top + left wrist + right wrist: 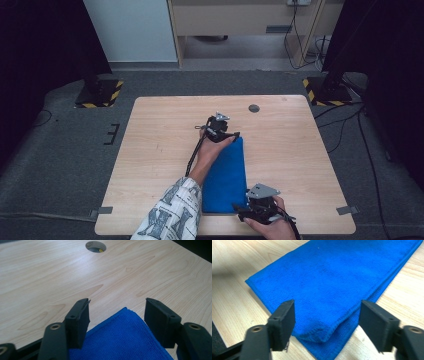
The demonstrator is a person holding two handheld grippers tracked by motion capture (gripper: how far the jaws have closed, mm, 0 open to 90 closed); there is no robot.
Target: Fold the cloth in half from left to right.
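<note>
Left tongs parted, blue cloth corner between, rest cut off

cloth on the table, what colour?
Solid bright blue cloth, folded; shows best in the right gripper view.

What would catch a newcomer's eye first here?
The bright blue folded microfibre cloth lying in a long strip on the pale wooden table. A black hand-held gripper sits at each end: the left gripper at its far corner, the right gripper at its near corner, both with fingers open astride the cloth.
</note>
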